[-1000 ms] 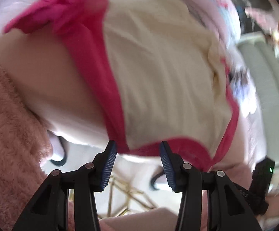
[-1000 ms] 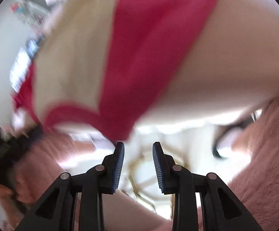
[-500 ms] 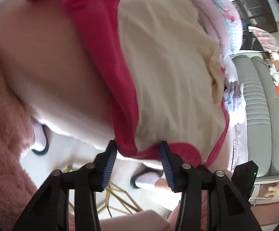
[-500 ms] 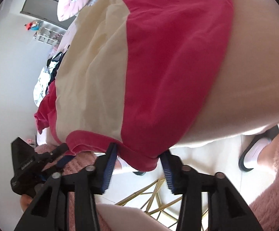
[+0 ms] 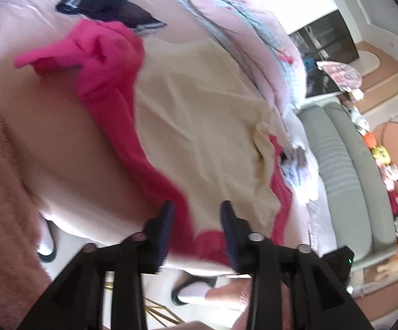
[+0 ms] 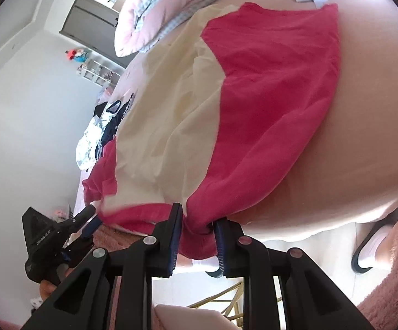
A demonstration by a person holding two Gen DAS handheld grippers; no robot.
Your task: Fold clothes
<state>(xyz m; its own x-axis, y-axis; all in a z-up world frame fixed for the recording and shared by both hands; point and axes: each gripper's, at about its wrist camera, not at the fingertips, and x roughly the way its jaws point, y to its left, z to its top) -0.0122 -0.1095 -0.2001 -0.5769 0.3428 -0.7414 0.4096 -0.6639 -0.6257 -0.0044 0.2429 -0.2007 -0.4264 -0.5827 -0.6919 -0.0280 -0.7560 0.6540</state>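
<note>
Left wrist view: the left gripper [image 5: 196, 229] sits over the near hem of the shirt [image 5: 199, 126], a cream top w/ pink sleeves and trim, spread on the bed [image 5: 61, 148]. Fingers are apart w/ the pink hem between them; the frame is blurred here, so whether the pads pinch cloth can't be told. One pink sleeve [image 5: 89, 52] lies bunched at far left. Beyond it are dark clothes [image 5: 108, 5] on the sheet. A pink quilt [image 5: 248, 35] is heaped at far right, and a grey sofa [image 5: 347, 170] w/ toys runs along the right. A fuzzy pink rug [image 5: 3, 181] fills the near left. A foot in a white slipper [image 5: 196, 291] shows below the bed edge. The right gripper's body [image 5: 339, 264] pokes in at near right.

Right wrist view: the right gripper [image 6: 197, 232] has narrow jaws closed on a bunched fold of the shirt's [image 6: 267, 104] pink hem at the near bed [image 6: 350, 151] edge. The cream panel runs off far left, pink sleeve on the right. The left gripper [image 6: 89, 220] is at near left, tips at the same hem; its grip is prob. loose but unclear. The quilt [image 6: 155, 13] lies at the far end, a clothes pile [image 6: 100, 132] at left. A white slipper [image 6: 374, 250] and the rug [image 6: 391, 275] are at near right.
</note>
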